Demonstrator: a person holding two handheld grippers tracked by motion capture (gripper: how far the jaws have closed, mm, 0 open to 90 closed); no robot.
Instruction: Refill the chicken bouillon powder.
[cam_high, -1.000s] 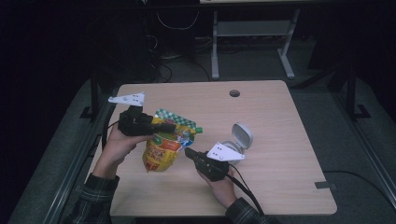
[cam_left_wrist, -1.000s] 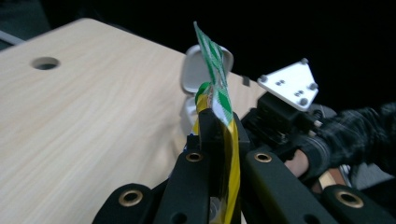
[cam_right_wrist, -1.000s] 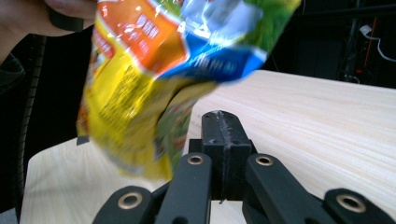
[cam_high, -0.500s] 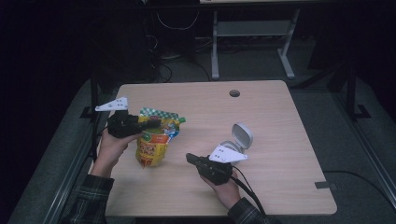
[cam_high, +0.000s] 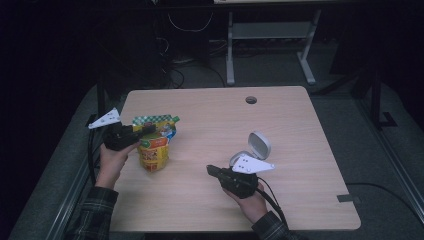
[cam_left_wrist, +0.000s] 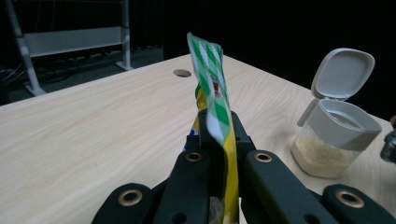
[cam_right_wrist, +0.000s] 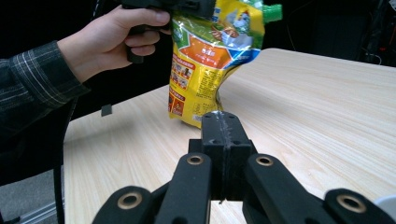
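Plainly, at the left of the high view the left gripper (cam_high: 142, 132) pinches the green-and-white top edge of the yellow pouch (cam_high: 154, 152), which stands upright on the table (cam_high: 300, 130); in the left gripper view the pouch's top strip (cam_left_wrist: 212, 88) rises between the clamped jaws; low and right of centre in the high view the right gripper (cam_high: 212, 171) points left toward the pouch, well apart from it, its jaws pressed together on nothing; just behind it stands a small jar (cam_high: 257, 149) with its flip lid raised, pale granules inside, seen at the right edge of the left gripper view.
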